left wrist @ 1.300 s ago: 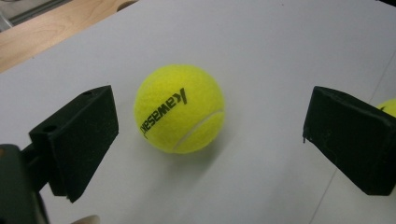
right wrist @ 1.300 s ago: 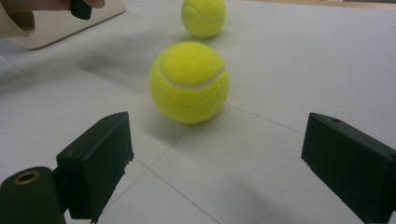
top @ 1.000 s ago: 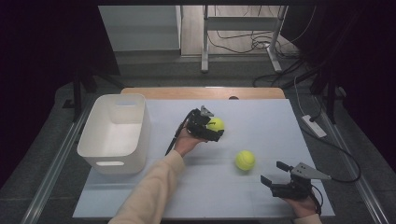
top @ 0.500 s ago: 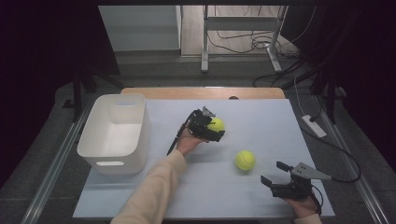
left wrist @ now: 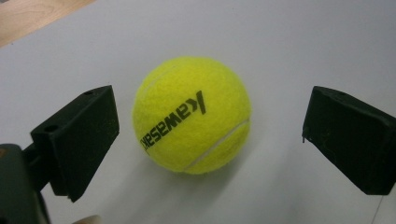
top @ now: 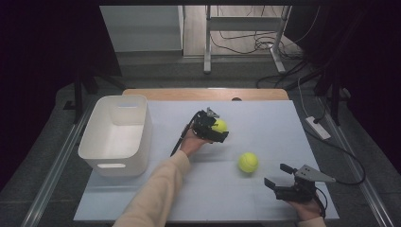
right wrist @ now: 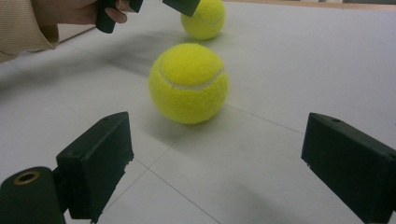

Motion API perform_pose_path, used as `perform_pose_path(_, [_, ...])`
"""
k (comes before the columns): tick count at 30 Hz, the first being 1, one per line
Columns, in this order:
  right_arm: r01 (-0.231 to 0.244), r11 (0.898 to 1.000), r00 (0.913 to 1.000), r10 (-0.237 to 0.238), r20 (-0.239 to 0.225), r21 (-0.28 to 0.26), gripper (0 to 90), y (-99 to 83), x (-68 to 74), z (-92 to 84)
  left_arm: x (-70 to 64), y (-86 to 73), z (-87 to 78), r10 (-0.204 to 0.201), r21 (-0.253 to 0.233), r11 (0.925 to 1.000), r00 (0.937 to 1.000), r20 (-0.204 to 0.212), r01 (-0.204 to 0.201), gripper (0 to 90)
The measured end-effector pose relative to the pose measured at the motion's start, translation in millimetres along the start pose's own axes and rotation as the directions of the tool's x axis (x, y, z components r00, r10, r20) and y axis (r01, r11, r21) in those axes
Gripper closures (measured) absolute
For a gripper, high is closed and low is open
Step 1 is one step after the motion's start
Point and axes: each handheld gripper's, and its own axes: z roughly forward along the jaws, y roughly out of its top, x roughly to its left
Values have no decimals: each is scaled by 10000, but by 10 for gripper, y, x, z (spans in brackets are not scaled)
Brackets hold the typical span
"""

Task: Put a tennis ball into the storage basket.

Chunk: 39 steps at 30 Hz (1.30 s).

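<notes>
The left gripper [top: 213,128] sits around a yellow tennis ball [top: 219,126] near the middle of the table [top: 265,118], a bit toward the far edge. Its jaws are wide open. The ball lies between them on the table, and there is a gap on each side, so nothing is held yet.

The right gripper [top: 283,182] waits near the right front corner. Its jaws are wide open too, and it holds nothing. A second ball [top: 248,162] lies on the table between the two grippers, apart from both.

I think the first ball could get away. It is round and the table is smooth. If one jaw bumps it before the other, it may roll off toward the far edge. If the jaws close too high on the ball, it may pop out from under them.

The white bin [top: 117,135] stands at the left edge, well apart from the ball. A weak grip could drop the ball on the way there, and it might knock into the second ball.
</notes>
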Motion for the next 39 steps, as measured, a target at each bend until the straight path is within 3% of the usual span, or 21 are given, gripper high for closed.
perform_pose_path(20, [-47, 10000, 10000, 47, -21, -13, 84, -8, -14, -9, 66, 8, 191, -109, 395, 9992, 9999, -70, 112, 93])
perform_pose_path(25, [-30, 10000, 10000, 30, -15, -19, 84, -7, -12, -9, 75, -1, 212, -252, 542, 9982, 9996, -156, 260, 232])
perform_pose_path(30, [-49, 10000, 10000, 49, 23, -41, 84, -7, -14, -13, 64, 8, 200, -4, 671, 9977, 9998, -193, 17, 264])
perform_pose_path(39, [-39, 10000, 10000, 39, 10, -42, 84, -6, -13, -11, 93, 21, 74, -125, 571, 9983, 9999, -15, 125, 268])
